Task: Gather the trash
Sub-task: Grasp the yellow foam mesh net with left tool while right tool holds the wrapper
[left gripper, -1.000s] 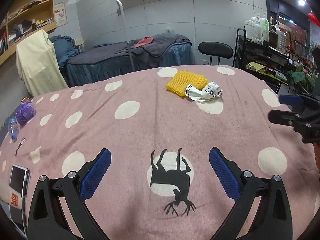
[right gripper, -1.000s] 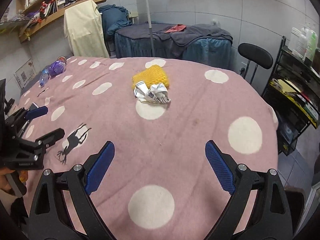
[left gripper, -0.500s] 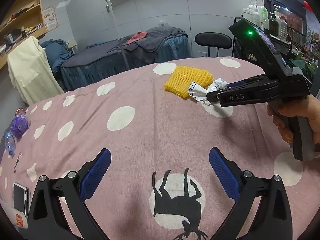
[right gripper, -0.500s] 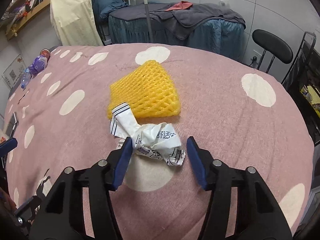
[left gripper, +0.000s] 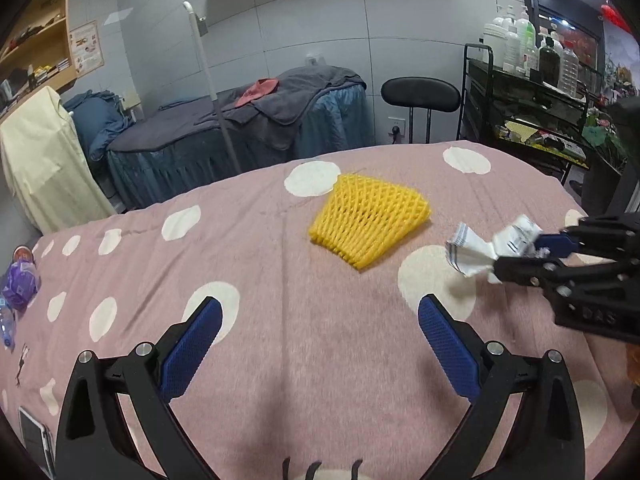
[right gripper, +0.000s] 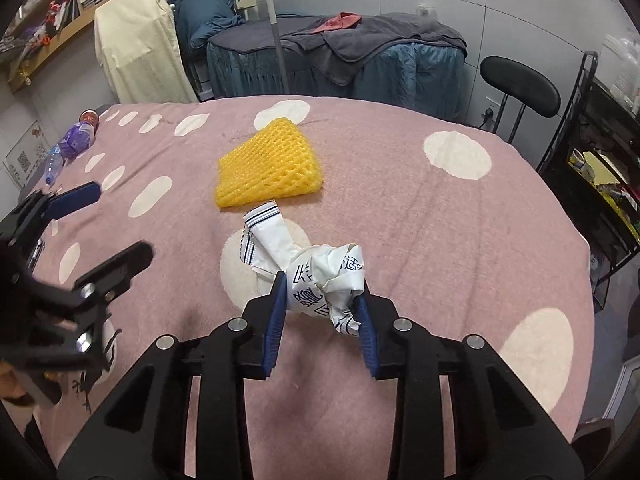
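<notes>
Right gripper [right gripper: 320, 308]: my jaws are closing, with the crumpled white wrapper [right gripper: 320, 276] between the blue pads [right gripper: 276, 316]. Both pads look pressed against the wad, one on each side. The printed body of the wrapper bulges up out of the gap; its striped tail sticks out ahead of the fingertips and slightly to the left. From the left wrist view the wrapper [left gripper: 492, 248] appears to sit a little above the cloth, with a soft shadow on the white dot under it.

Left gripper [left gripper: 320, 344]: jaws spread wide, nothing between them but pink dotted blanket [left gripper: 304, 320]. The pads are clear of everything.

Yellow foam net [left gripper: 370, 220]: flat on the blanket, untouched. It lies ahead of the left jaws, slightly right of their centre line, well apart from the fingertips. From the right jaws it is just beyond the wrapper's tail, near but not touching, ahead-left.

Wrapper relative to the left jaws: ahead and off to the right, outside the right finger.

Purple-labelled bottle [right gripper: 72, 144]: lying far ahead-left of the right jaws at the blanket's edge, well apart from both grippers.

The left gripper also shows in the right wrist view, to the left of my right jaws and level with them.
</notes>
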### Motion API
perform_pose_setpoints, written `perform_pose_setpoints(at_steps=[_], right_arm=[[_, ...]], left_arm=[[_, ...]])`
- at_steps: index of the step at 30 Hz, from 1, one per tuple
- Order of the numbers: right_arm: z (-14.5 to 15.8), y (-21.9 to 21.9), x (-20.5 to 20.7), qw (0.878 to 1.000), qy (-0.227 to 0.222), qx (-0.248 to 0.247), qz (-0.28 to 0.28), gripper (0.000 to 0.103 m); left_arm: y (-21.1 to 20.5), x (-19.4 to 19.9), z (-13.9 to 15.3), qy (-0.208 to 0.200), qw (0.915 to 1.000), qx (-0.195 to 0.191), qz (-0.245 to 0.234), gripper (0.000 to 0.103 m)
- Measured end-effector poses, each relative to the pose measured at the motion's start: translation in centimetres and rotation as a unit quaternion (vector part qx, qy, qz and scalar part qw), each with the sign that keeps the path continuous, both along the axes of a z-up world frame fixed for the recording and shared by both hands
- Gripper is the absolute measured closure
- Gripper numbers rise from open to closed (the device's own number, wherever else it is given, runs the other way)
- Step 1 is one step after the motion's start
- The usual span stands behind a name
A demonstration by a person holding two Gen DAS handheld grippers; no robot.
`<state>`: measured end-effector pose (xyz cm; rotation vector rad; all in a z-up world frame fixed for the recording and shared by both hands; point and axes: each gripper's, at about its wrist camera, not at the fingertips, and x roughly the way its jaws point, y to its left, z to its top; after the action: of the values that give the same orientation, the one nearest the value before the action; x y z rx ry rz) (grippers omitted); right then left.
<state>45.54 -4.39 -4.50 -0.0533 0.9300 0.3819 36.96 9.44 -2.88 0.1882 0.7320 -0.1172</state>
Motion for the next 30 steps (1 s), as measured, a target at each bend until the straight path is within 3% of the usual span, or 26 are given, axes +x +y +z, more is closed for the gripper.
perform_pose_setpoints(at_steps=[6, 15, 18, 20, 22, 24, 26, 30], right_arm=[[1.8, -3.3, -3.3, 1.000, -0.022, 0.002, -0.006, 0.070], [3.2, -7.7, -6.0, 0.999, -0.022, 0.029, -0.037, 0.070], [3.2, -8.6, -6.7, 0.998, -0.016, 0.037, -0.041, 0.070], [3.3, -9.0, -7.2, 0.998, -0.018, 0.037, -0.045, 0.070], [3.4, -9.4, -7.7, 0.998, -0.020, 0.042, -0.049, 0.070], [3.7, -9.9, -8.2, 0.997, -0.022, 0.048, -0.054, 0.070], [3.9, -10.4, -8.8, 0.997, -0.027, 0.051, -0.060, 0.070], [4.2, -11.1, -9.8, 0.995, -0.034, 0.063, -0.068, 0.070]], left_arm=[[-2.1, 3.2, -0.8, 0.019, 0.9995, -0.013, -0.022, 0.006], [-4.1, 6.4, -1.9, 0.053, 0.9982, 0.005, -0.028, 0.007], [-4.3, 7.3, -2.6, 0.067, 0.9974, 0.000, -0.025, 0.020], [-4.4, 7.7, -3.3, 0.082, 0.9965, -0.001, -0.019, 0.039], [-4.2, 7.7, -3.5, 0.081, 0.9966, -0.015, -0.008, 0.045], [-3.9, 7.7, -3.3, 0.081, 0.9965, -0.023, 0.004, 0.061], [-3.9, 7.6, -3.1, 0.077, 0.9969, -0.013, 0.013, 0.086], [-3.8, 6.8, -2.5, 0.066, 0.9977, -0.009, 0.012, 0.092]])
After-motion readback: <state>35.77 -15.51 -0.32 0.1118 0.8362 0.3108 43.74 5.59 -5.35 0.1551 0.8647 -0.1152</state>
